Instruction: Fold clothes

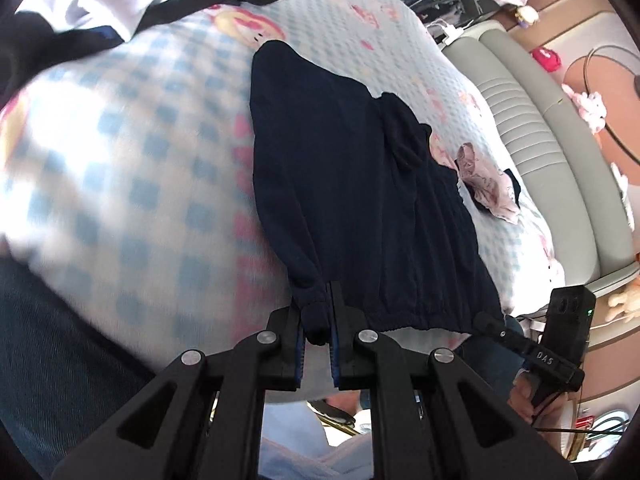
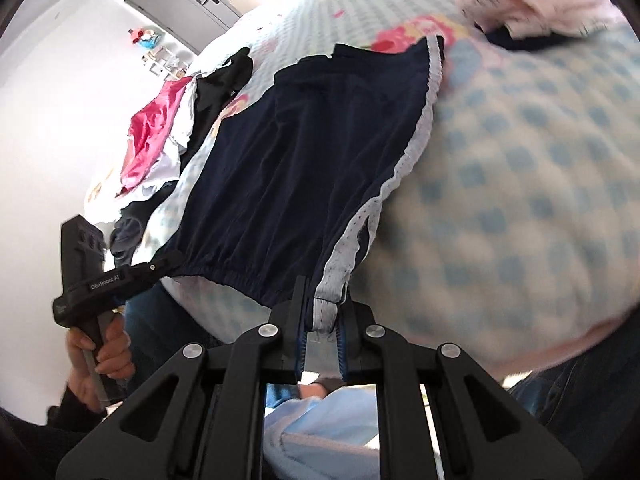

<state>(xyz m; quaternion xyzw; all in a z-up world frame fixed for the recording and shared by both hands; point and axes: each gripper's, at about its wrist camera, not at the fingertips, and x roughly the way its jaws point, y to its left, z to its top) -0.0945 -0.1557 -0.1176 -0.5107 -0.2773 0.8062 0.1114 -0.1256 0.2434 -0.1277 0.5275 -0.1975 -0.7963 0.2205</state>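
Left wrist view: the navy shorts (image 1: 344, 184) are spread unfolded at frame centre on the checked bedspread (image 1: 120, 168), one waistband corner pinched by the left gripper (image 1: 319, 334); right wrist view: the other corner is pinched by the right gripper (image 2: 322, 326), while a clothes pile (image 2: 160, 148) at centre left is left unfolded.

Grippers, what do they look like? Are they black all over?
Mostly black. The left gripper and right gripper have black angular linkage arms with round silver pivot caps and blue finger pads. One handle bears white lettering "GenRobot.AI", the other "DAS" plus a small green light. The person wears blue jeans.
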